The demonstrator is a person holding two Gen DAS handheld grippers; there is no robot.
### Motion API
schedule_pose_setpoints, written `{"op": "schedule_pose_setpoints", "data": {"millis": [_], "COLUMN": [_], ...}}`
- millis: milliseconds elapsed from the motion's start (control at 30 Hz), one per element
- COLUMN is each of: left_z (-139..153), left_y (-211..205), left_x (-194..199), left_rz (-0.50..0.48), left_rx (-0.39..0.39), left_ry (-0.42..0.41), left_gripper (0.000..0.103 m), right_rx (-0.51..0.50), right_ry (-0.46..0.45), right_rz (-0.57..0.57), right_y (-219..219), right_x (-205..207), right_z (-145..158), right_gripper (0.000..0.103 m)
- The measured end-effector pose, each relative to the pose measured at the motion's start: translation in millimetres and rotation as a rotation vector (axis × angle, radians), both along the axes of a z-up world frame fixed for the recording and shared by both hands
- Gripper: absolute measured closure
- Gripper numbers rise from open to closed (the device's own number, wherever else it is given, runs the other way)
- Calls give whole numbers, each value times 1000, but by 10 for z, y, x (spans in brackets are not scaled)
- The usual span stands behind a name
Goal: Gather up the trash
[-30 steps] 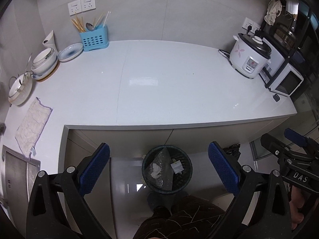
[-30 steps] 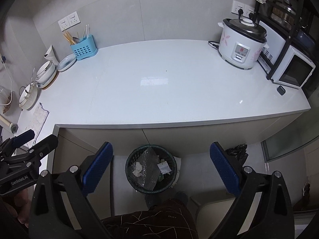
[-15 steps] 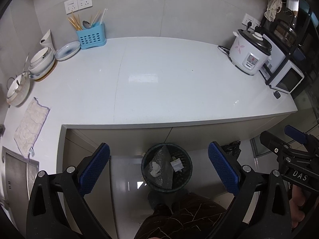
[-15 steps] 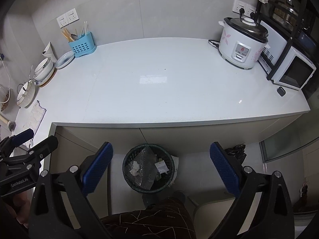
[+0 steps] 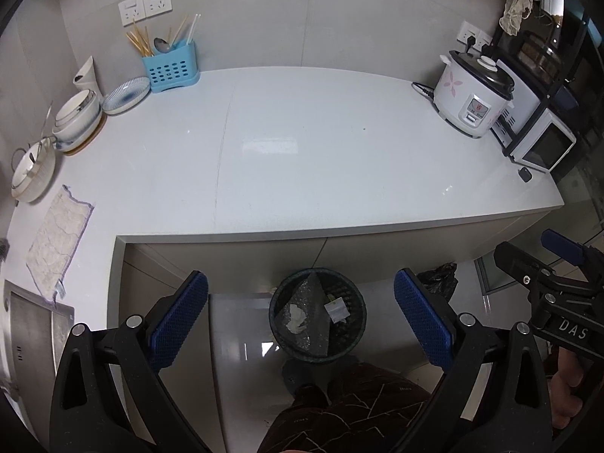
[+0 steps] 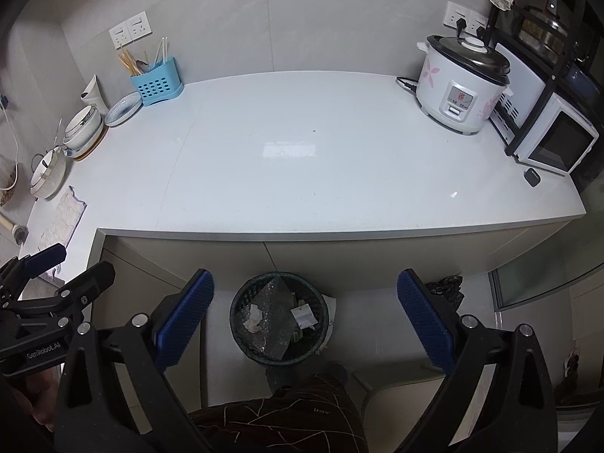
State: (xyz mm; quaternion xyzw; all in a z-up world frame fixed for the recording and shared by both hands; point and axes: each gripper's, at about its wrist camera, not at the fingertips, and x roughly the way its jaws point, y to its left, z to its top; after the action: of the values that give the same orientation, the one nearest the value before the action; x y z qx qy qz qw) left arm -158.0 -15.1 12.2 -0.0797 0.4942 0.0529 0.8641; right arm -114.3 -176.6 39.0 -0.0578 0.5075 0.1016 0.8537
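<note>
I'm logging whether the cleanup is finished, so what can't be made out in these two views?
- Trash bin in the left wrist view: the bubble wrap hides whatever lies beneath.
- Floor behind the bin: the counter edge blocks it in both views.
- Sink: cut off by the left frame edge.
- Paper: print too small.

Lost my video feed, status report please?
Left gripper open, empty. Right gripper open, empty. Dark mesh trash bin on floor holds crumpled paper. Nothing blocking.
</note>
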Motion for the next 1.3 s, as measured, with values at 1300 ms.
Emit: {"op": "schedule_pose_setpoints", "data": {"millis": [1300], "left_z": [26], "left_y": [-31], "left_x": [-49], "left_rz": [31], "left_rx": [-2], "left_ry": [-29], "left_gripper": [6], "right_rx": [5], "right_ry": [3], "right_rz": [28], "right_y": [67], "right_x": [-58], "right_z": [-32], "right_gripper": [9]}}
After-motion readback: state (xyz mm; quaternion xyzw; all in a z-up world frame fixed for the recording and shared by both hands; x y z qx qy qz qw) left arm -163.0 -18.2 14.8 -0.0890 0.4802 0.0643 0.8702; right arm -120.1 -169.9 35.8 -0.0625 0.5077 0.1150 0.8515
